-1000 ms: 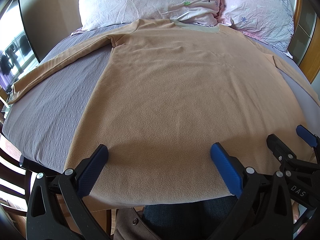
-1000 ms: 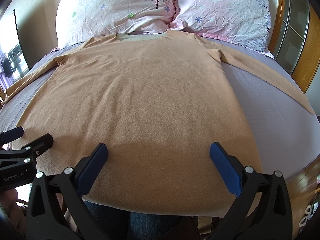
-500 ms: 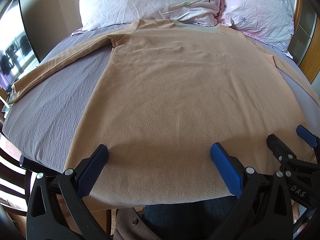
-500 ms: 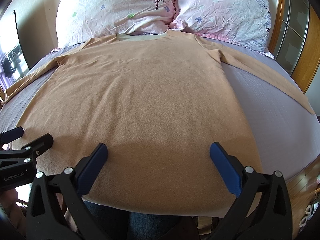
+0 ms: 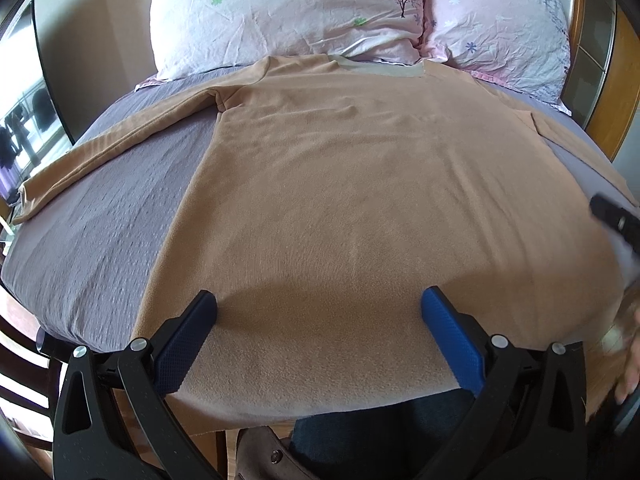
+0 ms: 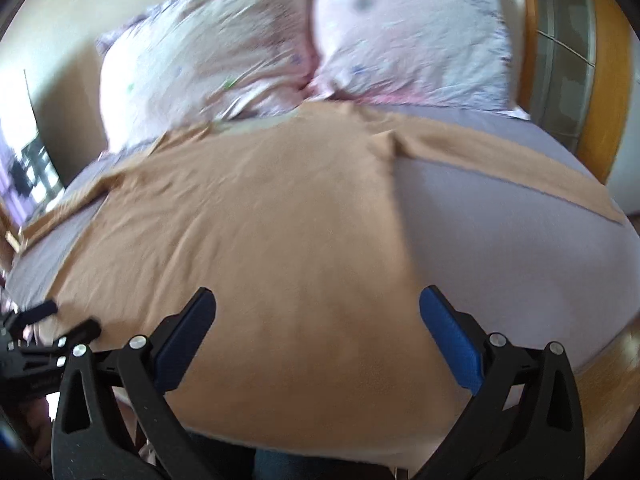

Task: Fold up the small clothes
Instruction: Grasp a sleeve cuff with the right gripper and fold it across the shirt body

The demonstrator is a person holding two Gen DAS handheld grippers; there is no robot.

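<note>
A tan long-sleeved shirt (image 5: 360,184) lies flat on the purple-grey bed, collar toward the pillows, sleeves spread to both sides. It also shows in the right wrist view (image 6: 260,232), which is motion-blurred. My left gripper (image 5: 318,320) is open and empty, hovering over the shirt's hem near its left part. My right gripper (image 6: 318,320) is open and empty over the hem's right part, its right finger above bare sheet. The right gripper's tip shows blurred at the right edge of the left wrist view (image 5: 612,216). The left gripper shows low left in the right wrist view (image 6: 44,332).
Two floral pillows (image 5: 288,12) (image 5: 500,20) lie at the head of the bed. A wooden bed frame (image 6: 604,92) stands at the right. The bed sheet (image 5: 100,224) is bare on the left and on the right (image 6: 500,240). The person's jeans (image 5: 372,432) are below the hem.
The right gripper has swung right and up, blurring its view, and now sits over the shirt's right edge. The left gripper has moved slightly. Both stay open.
</note>
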